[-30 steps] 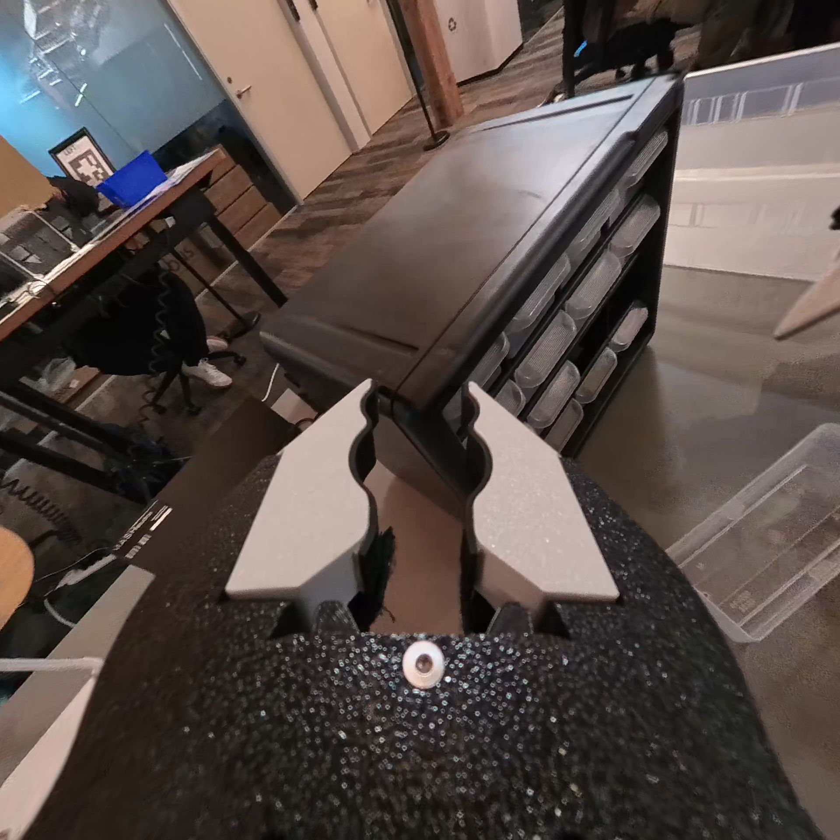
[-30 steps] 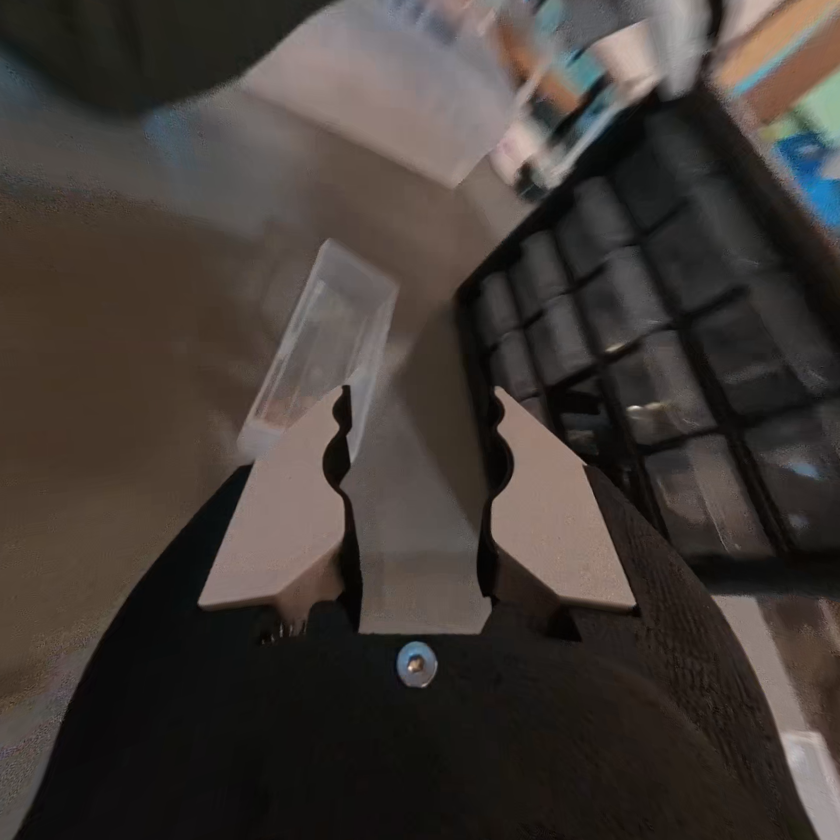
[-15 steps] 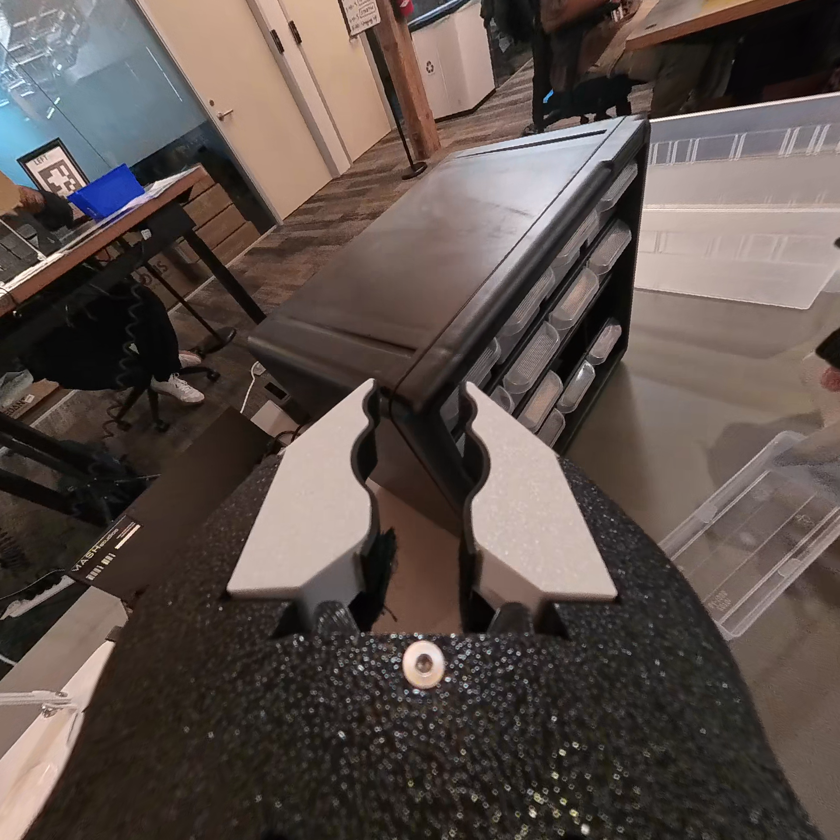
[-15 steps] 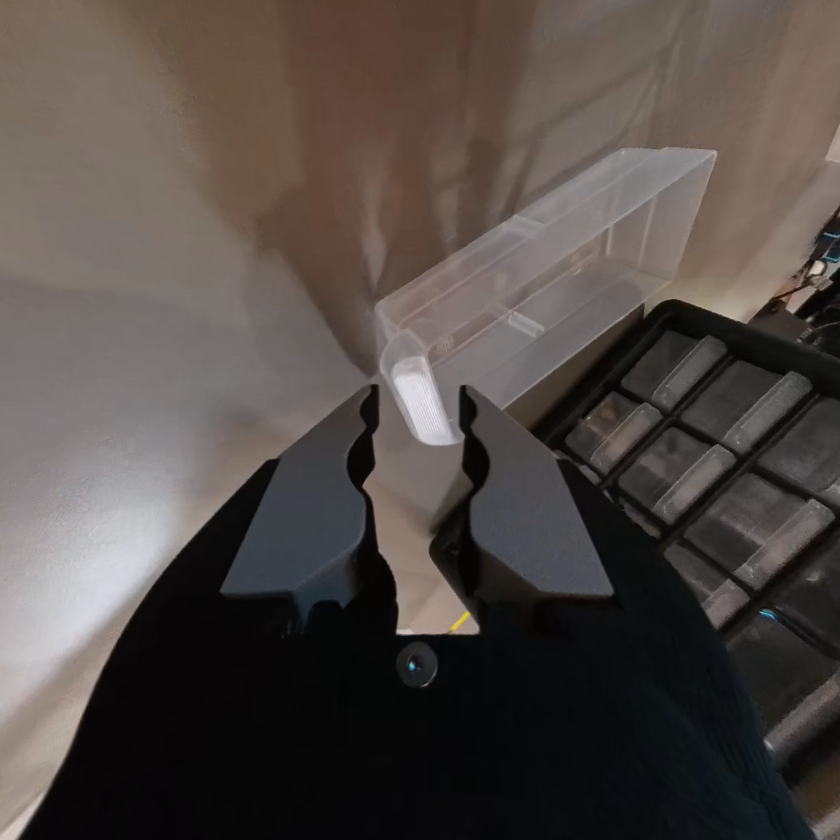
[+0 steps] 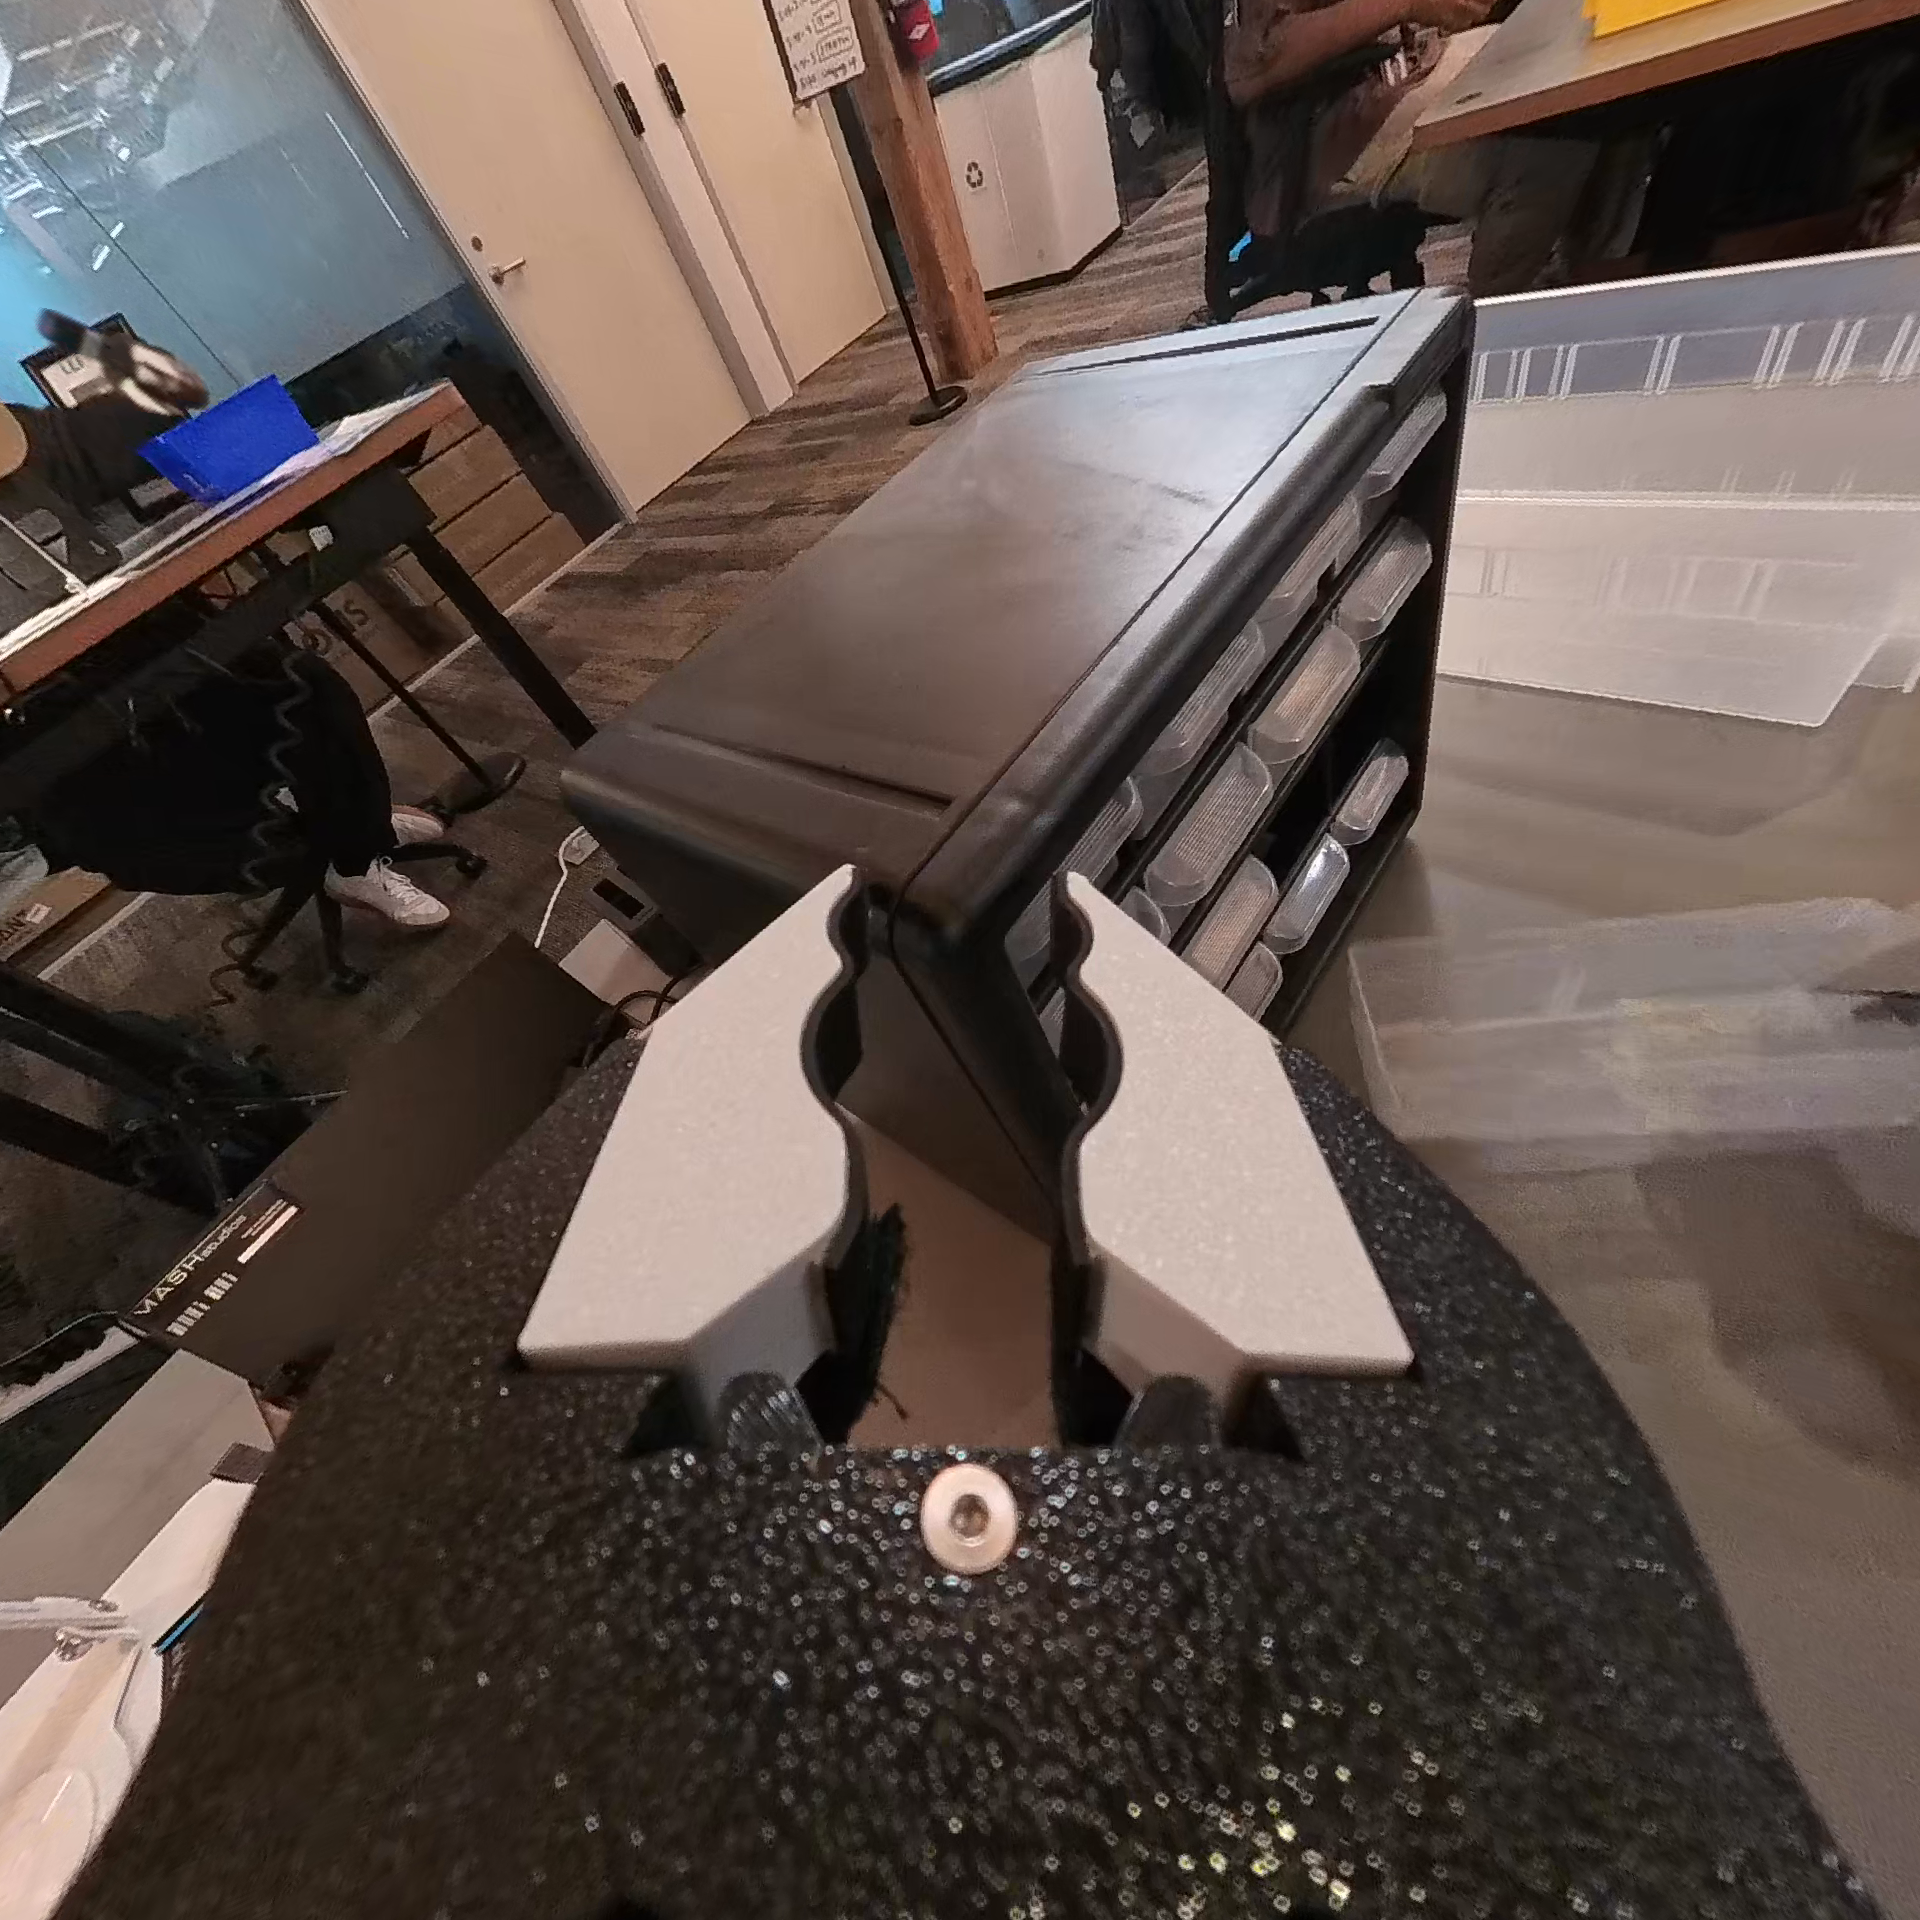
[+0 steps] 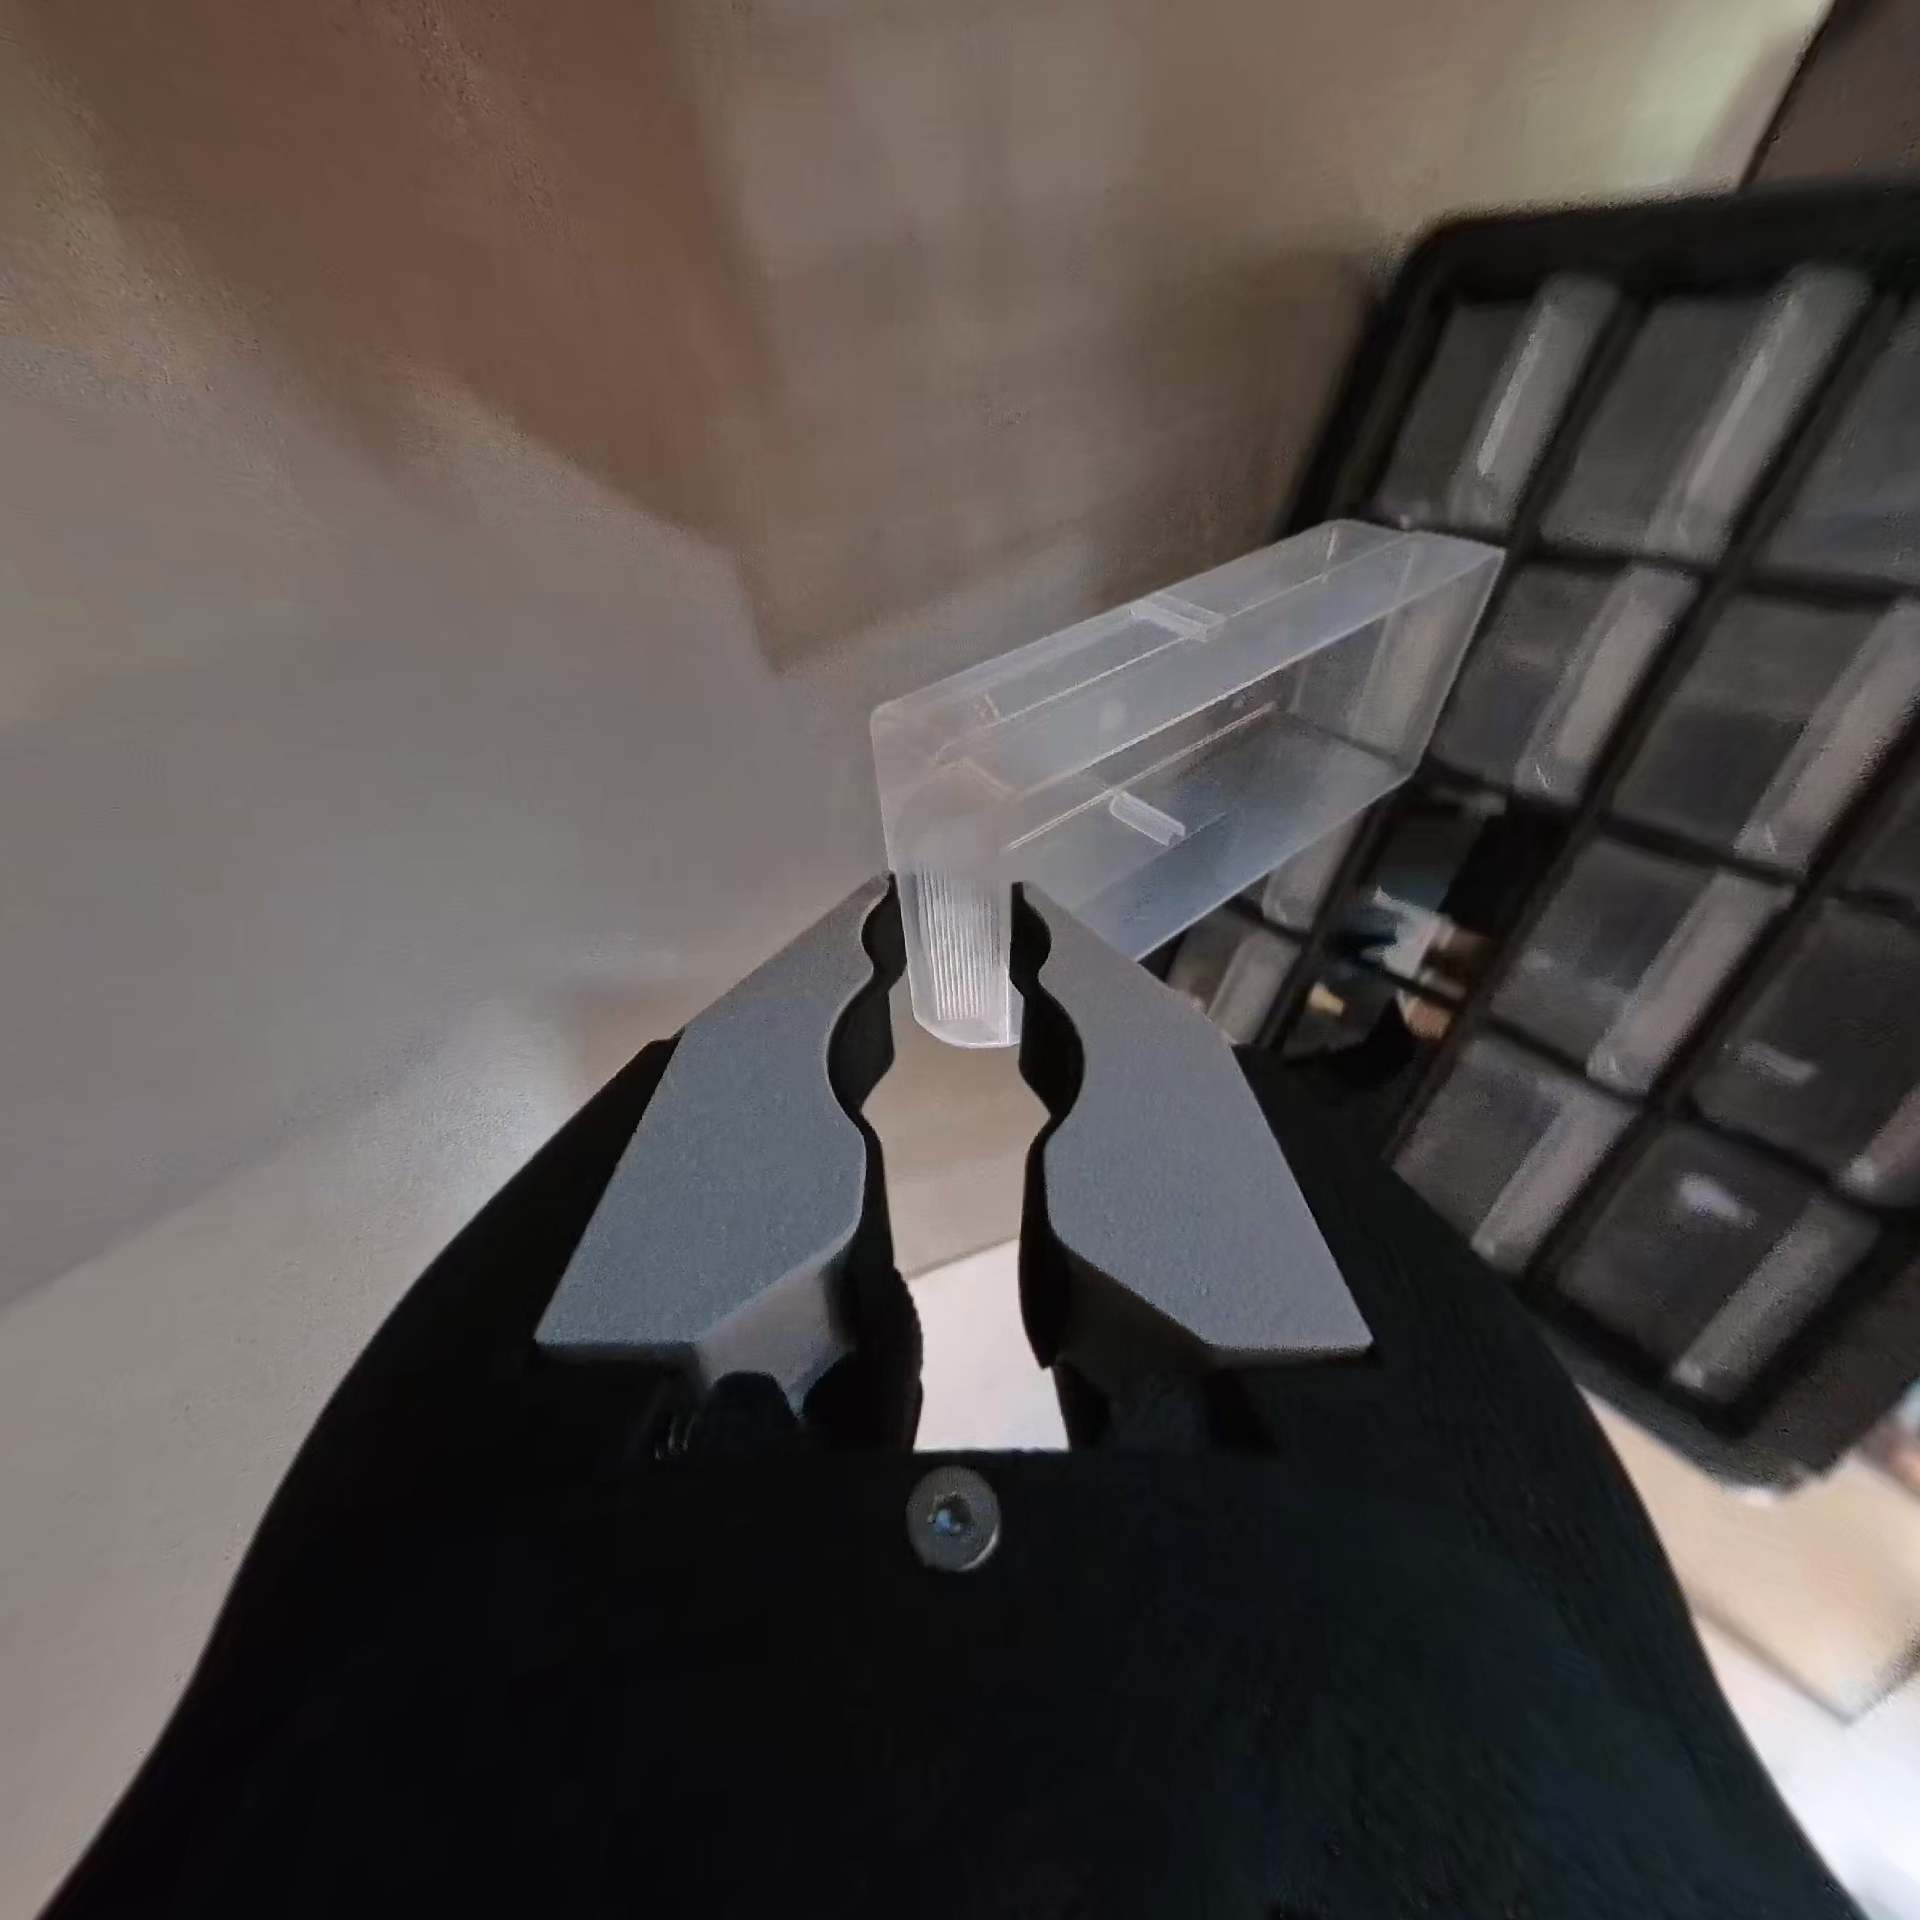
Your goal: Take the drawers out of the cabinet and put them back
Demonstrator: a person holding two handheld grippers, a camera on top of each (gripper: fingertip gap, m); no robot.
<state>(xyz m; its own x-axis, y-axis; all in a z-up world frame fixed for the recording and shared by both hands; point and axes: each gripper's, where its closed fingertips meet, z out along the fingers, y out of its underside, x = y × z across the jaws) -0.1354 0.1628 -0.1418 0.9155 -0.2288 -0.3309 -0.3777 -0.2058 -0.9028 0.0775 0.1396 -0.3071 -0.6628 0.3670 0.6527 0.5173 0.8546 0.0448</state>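
Observation:
The black cabinet [image 5: 1039,582] stands on the glossy table, its front full of small clear drawers [image 5: 1205,831]. My left gripper [image 5: 958,894] is shut on the cabinet's near top corner, one finger on each side of the wall. My right gripper [image 6: 954,904] is shut on the ribbed handle tab [image 6: 961,945] of a clear empty drawer [image 6: 1195,727]. It holds that drawer off the table, its far end toward the cabinet's front [image 6: 1351,436]. One slot [image 6: 1382,935] low in the grid looks open. The held drawer shows as a blur in the left wrist view [image 5: 1610,997].
A large clear plastic bin [image 5: 1662,499] lies on the table [image 5: 1662,1403] behind and right of the cabinet. Beyond the table's left edge are a desk with a blue tray [image 5: 229,447], an office chair [image 5: 260,821] and a standing person [image 5: 1330,135].
My right gripper closed on the drawer's handle tab and lifted the drawer from the table toward the cabinet's front. My left gripper kept its hold on the cabinet corner.

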